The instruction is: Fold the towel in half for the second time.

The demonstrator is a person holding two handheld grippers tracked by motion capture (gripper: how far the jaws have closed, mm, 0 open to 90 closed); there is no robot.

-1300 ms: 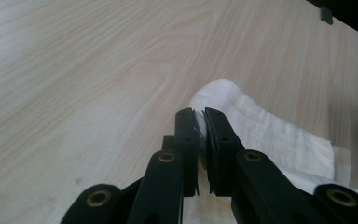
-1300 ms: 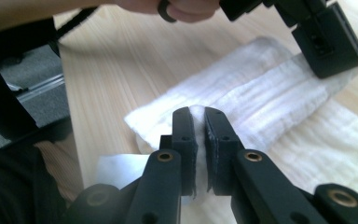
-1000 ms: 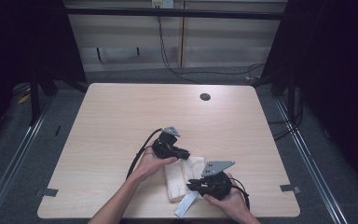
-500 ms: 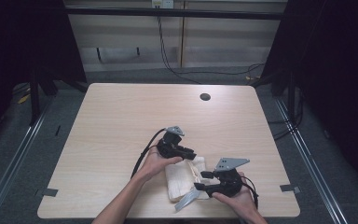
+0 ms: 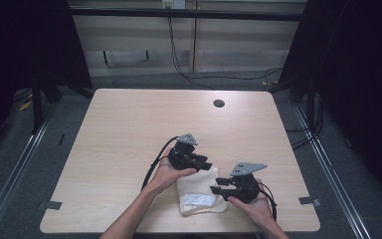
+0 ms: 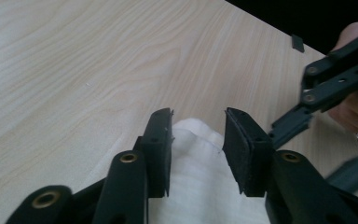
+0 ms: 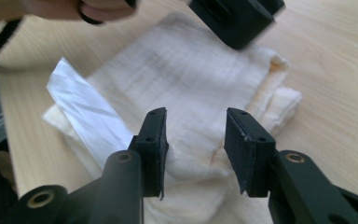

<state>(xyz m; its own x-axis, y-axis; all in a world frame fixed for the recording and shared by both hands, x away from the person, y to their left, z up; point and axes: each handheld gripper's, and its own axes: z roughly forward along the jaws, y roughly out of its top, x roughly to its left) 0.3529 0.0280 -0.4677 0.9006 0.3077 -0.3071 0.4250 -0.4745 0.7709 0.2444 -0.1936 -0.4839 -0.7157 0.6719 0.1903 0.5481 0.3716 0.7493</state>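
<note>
A folded white cloth [image 5: 199, 191] lies flat on the worktop [image 5: 129, 129] near its front edge, a little right of the middle. Its long axis runs roughly from the front edge toward the back, slightly slanted, with one short end toward the person. A shiny white strip [image 5: 198, 199] lies across the cloth near its front end; in the right gripper view the same strip [image 7: 86, 114] runs slantwise over the folded layers.

The left claw [image 5: 203, 163] sits at the cloth's back end. Its jaws have just been opening and stand spread; the cloth's edge [image 6: 200, 154] lies between them, with the pads off it. The right claw [image 5: 220, 185] sits at the cloth's right side. Its jaws have just been closing but remain apart over the cloth, gripping nothing.

The cloth's back-left corner is hidden under the left hand [image 5: 171, 172]. What the strip is made of is hard to make out.
</note>
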